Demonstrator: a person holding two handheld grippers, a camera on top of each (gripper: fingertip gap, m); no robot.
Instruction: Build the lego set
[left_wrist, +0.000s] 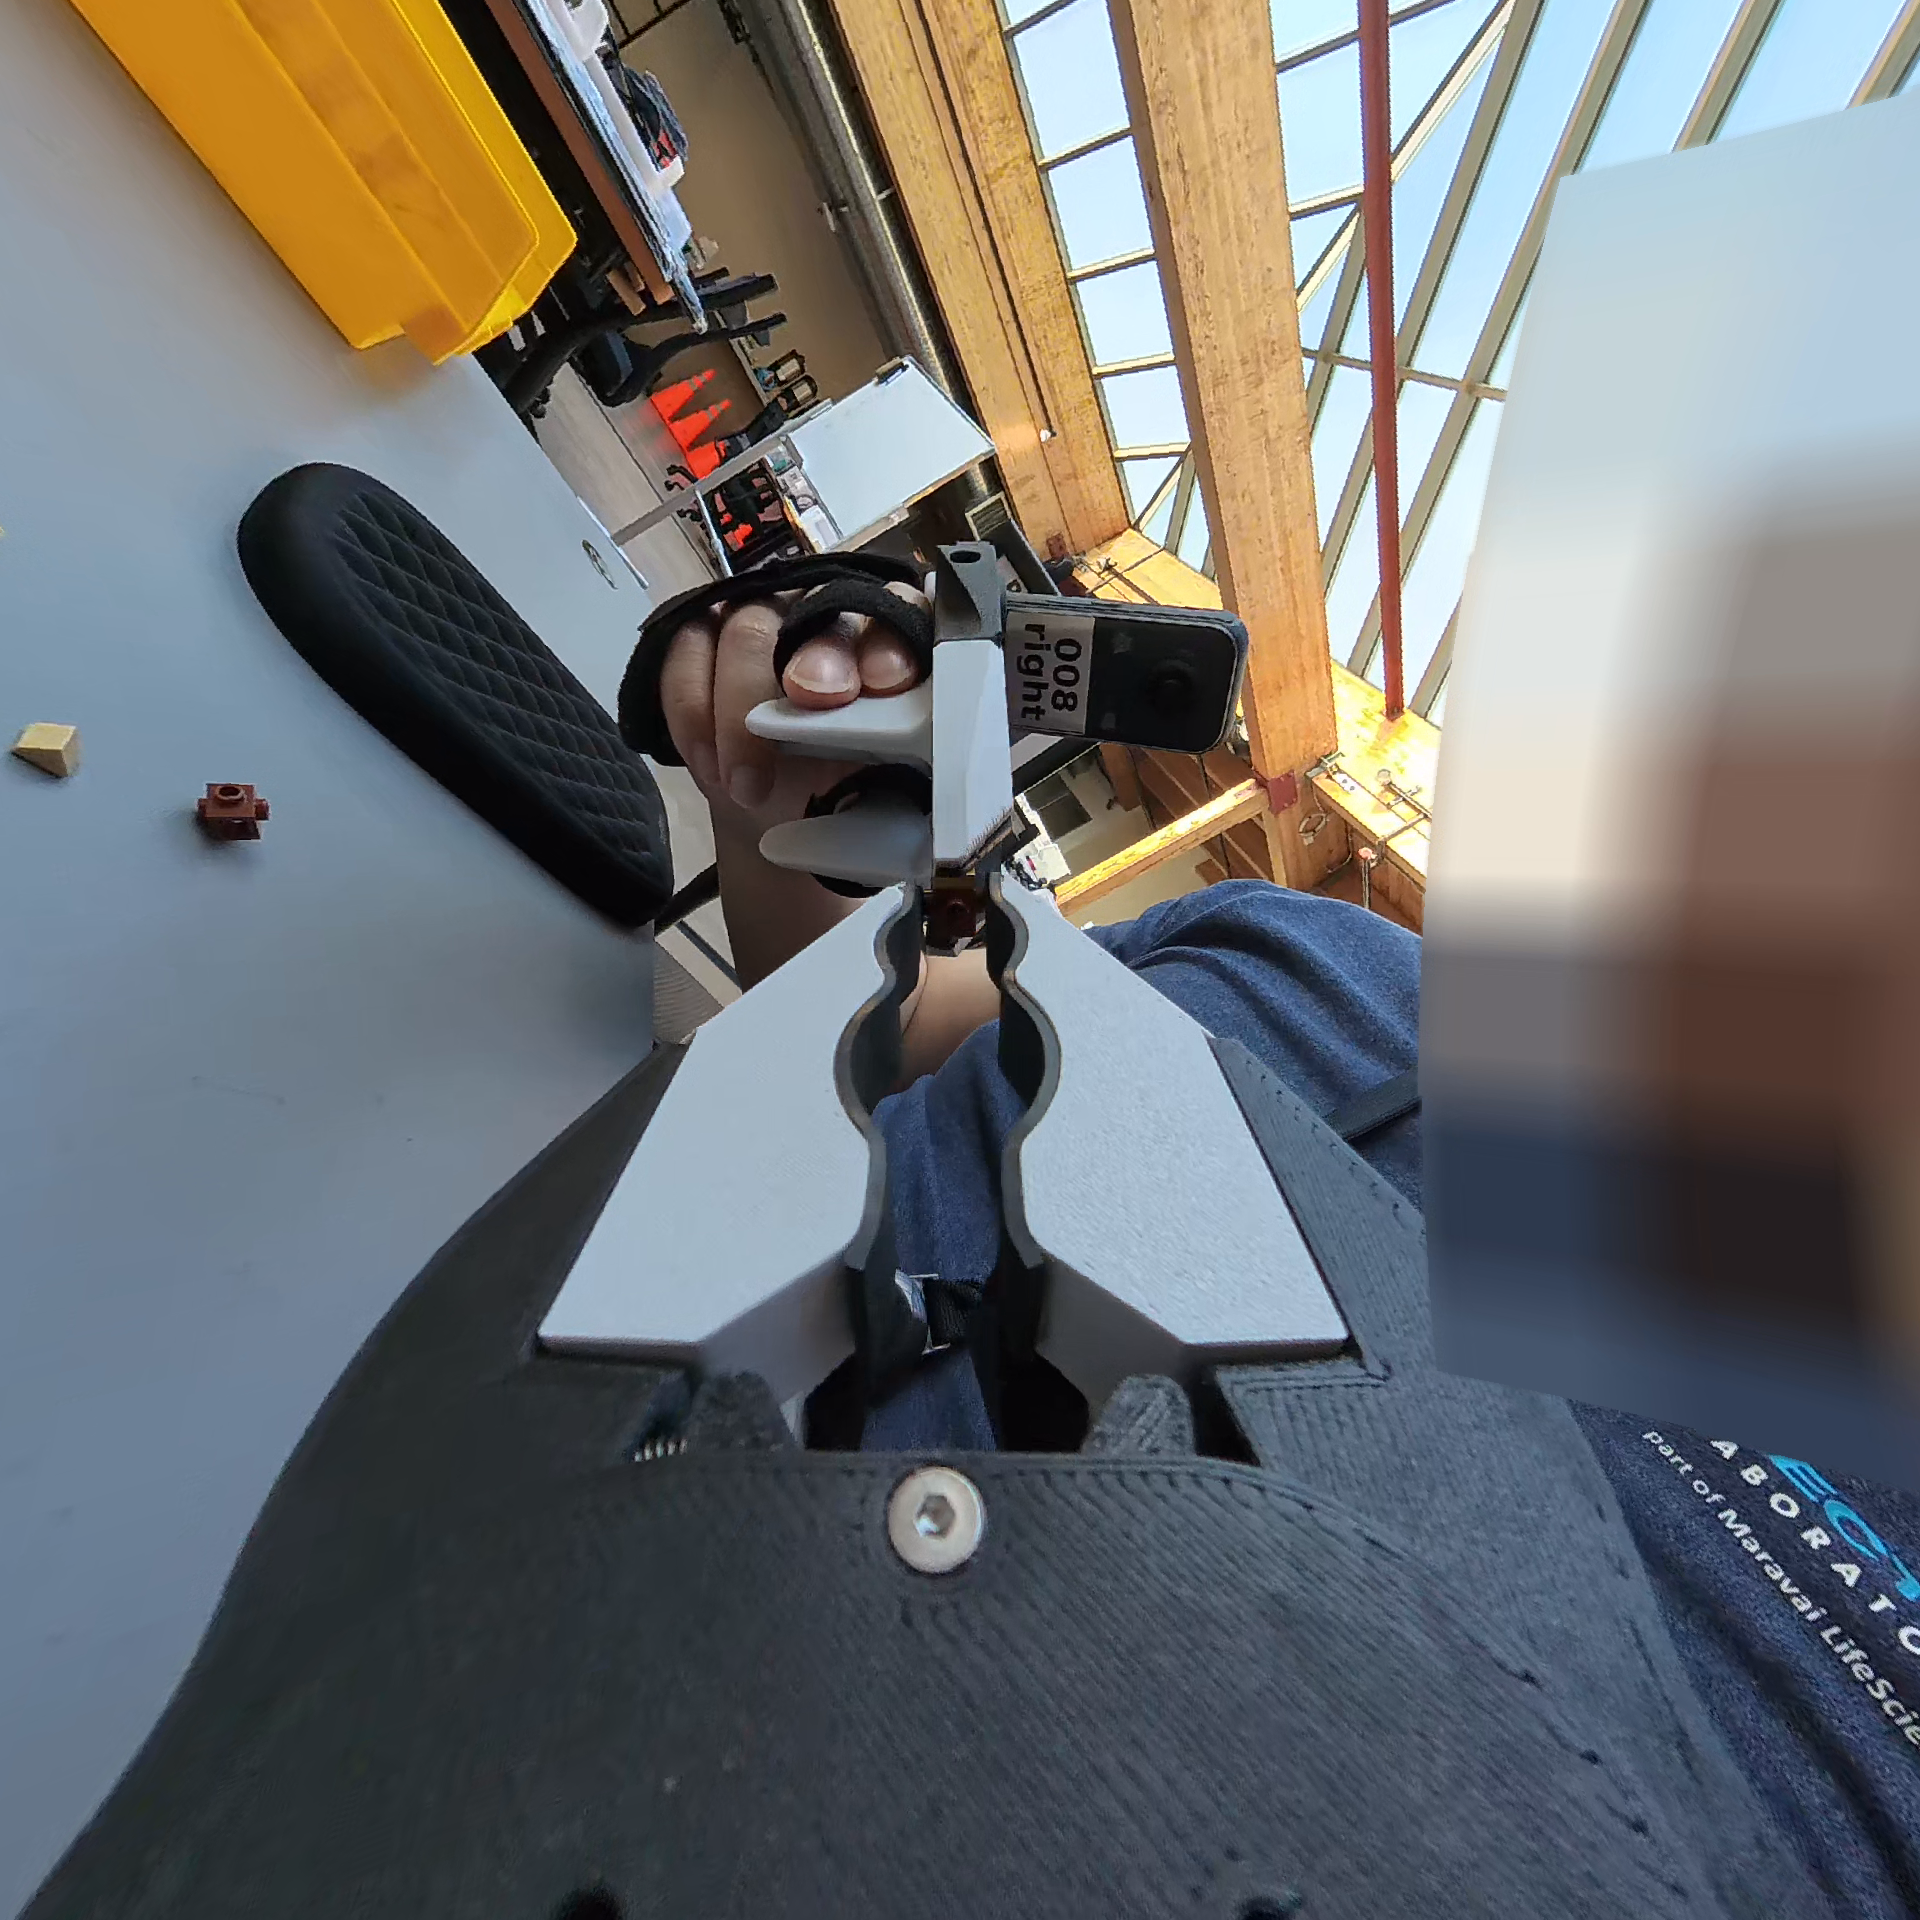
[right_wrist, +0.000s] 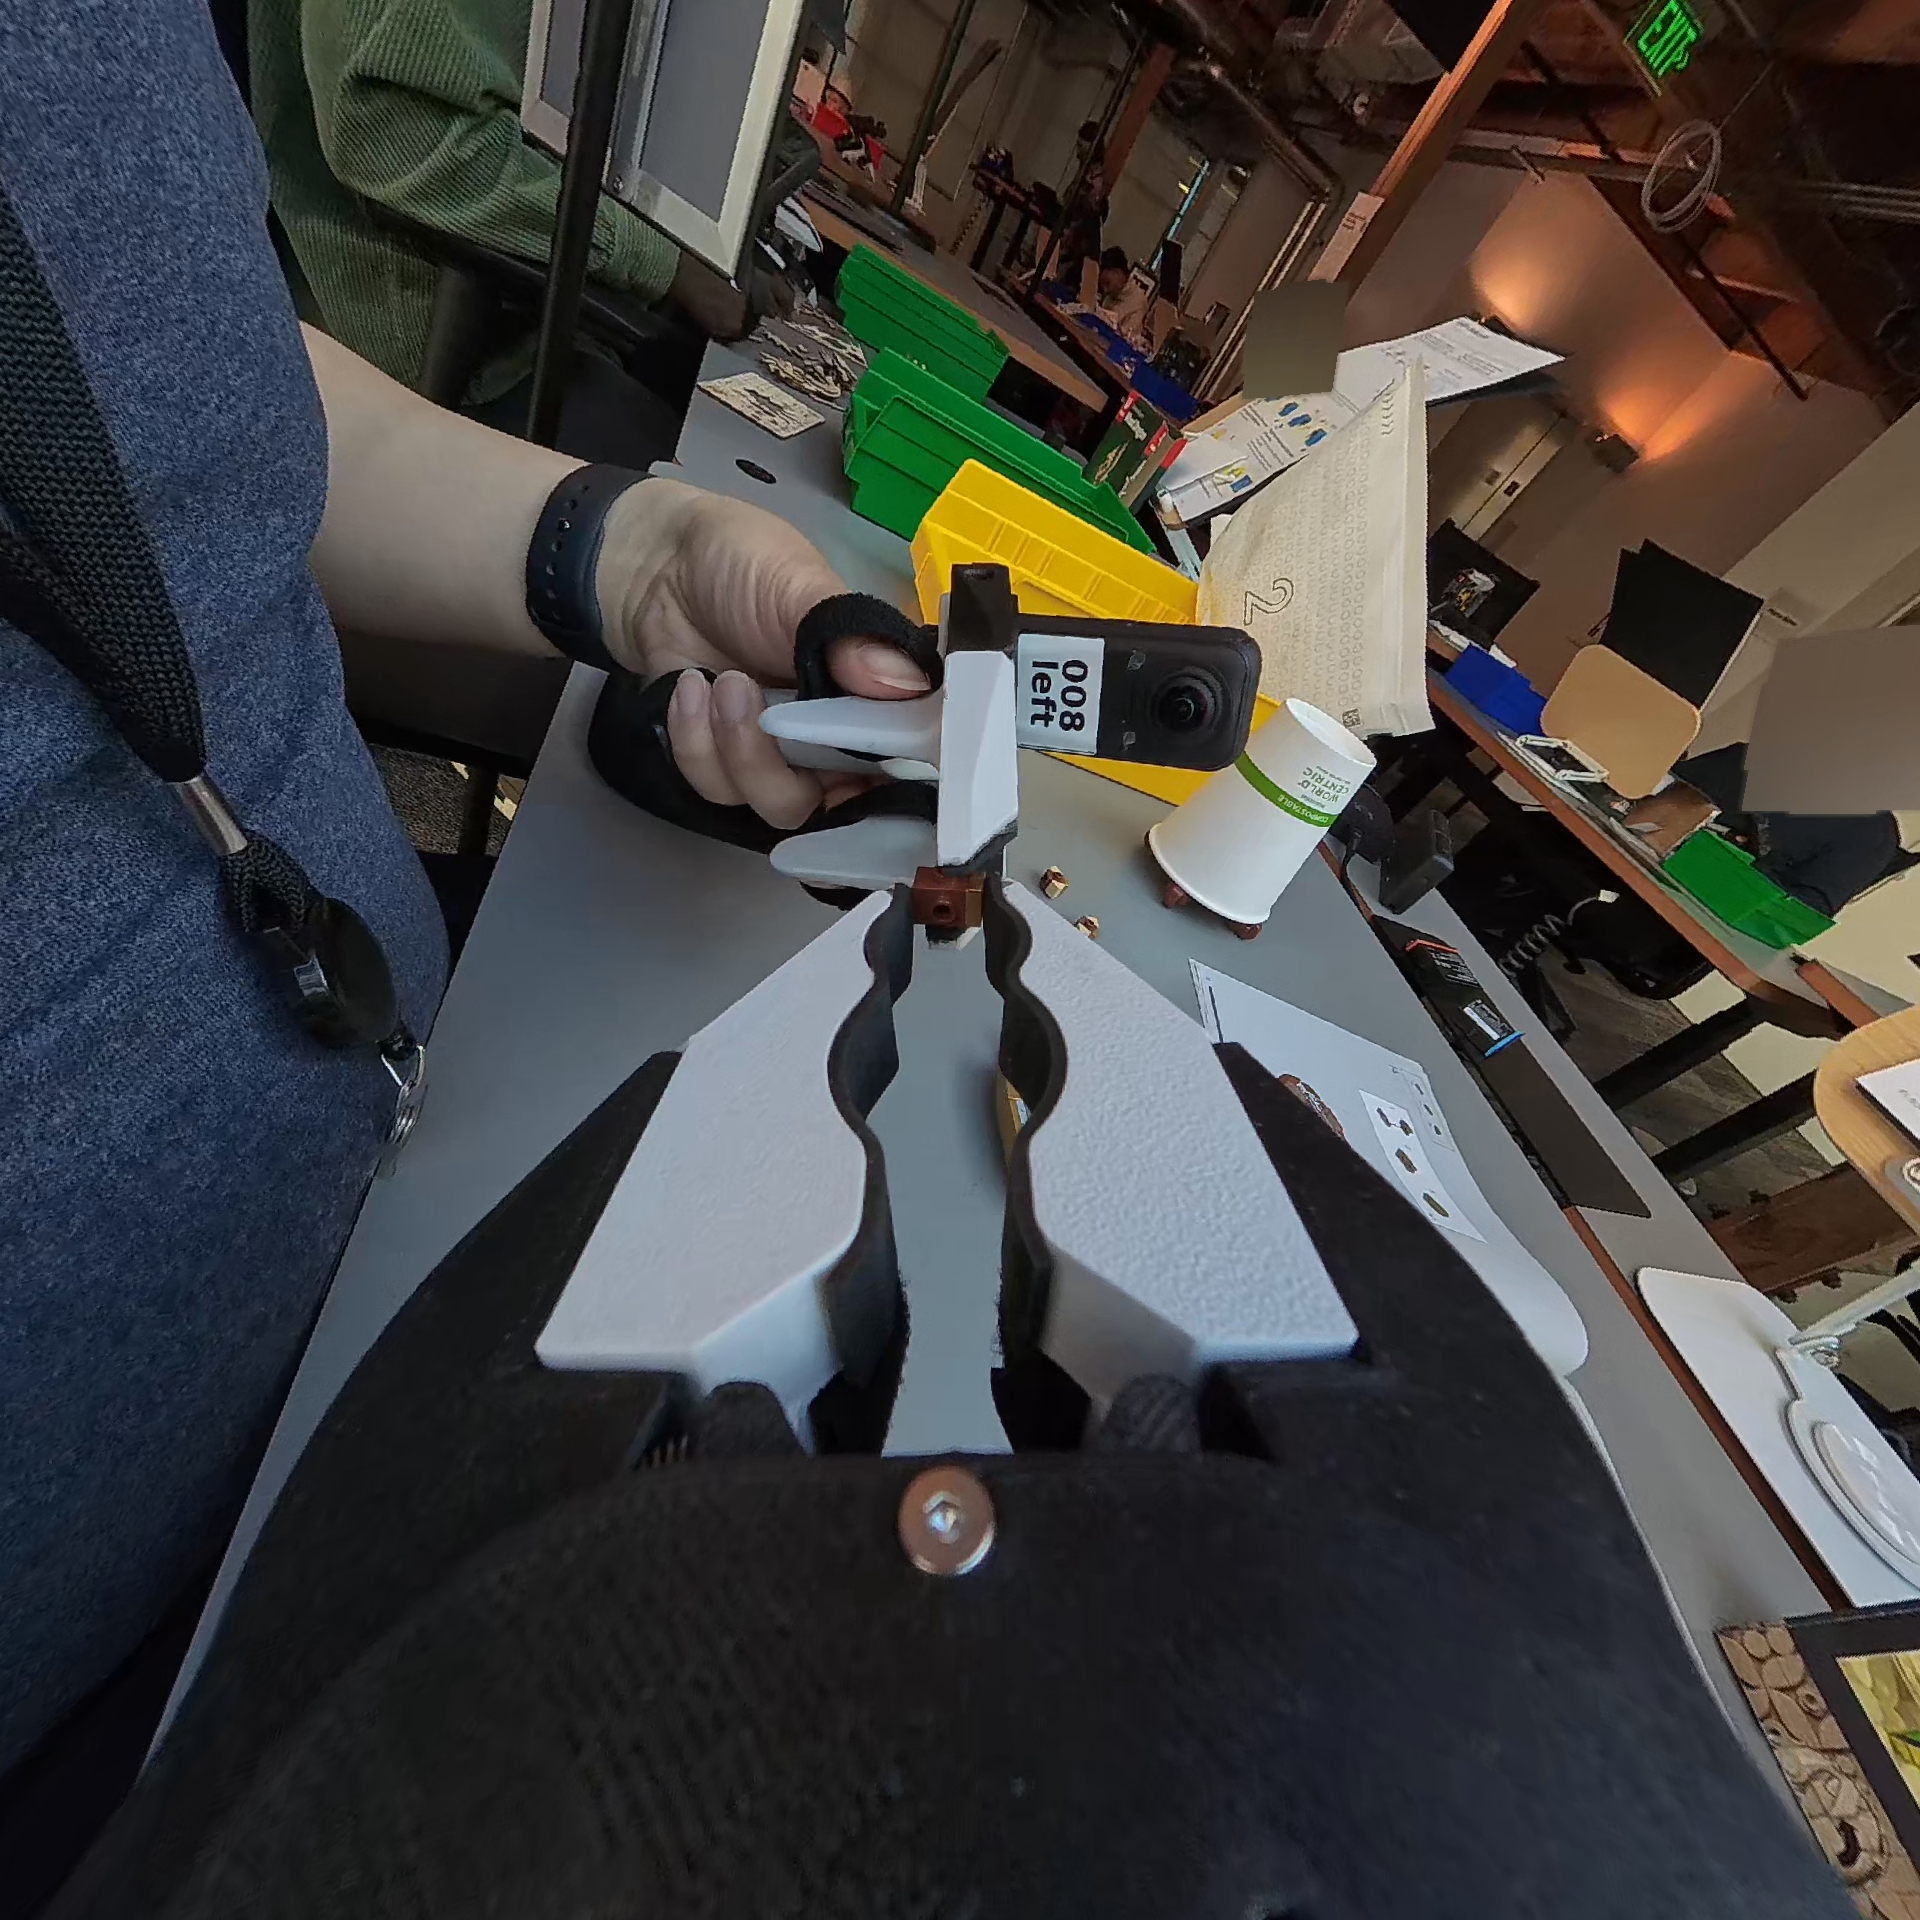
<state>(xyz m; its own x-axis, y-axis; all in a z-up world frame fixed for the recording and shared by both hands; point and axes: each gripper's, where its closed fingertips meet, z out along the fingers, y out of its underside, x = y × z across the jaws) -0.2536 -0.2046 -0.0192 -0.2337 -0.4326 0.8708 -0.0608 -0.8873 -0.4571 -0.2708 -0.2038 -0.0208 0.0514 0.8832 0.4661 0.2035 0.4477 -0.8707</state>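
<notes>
My two grippers meet tip to tip above the grey table (right_wrist: 644, 997). In the right wrist view my right gripper (right_wrist: 943, 896) is shut on a small brown lego brick (right_wrist: 940, 910) with a white bit under it. My left gripper (right_wrist: 971, 860) comes at it from the far side, fingertips against the brick. In the left wrist view my left gripper (left_wrist: 951, 899) is closed on a small brown piece (left_wrist: 951, 918) with a tan bit on top, and the right gripper (left_wrist: 961, 871) touches it from beyond. I cannot tell how the held pieces join.
A loose brown brick (left_wrist: 234, 810) and a tan slope piece (left_wrist: 47, 748) lie on the table. Yellow bins (left_wrist: 343, 177), green bins (right_wrist: 935, 416), an upturned paper cup (right_wrist: 1262, 821), small gold pieces (right_wrist: 1052, 883), an instruction sheet (right_wrist: 1340, 1091) and a black chair back (left_wrist: 447, 686) are around. The tips of both grippers are at nearly the same place.
</notes>
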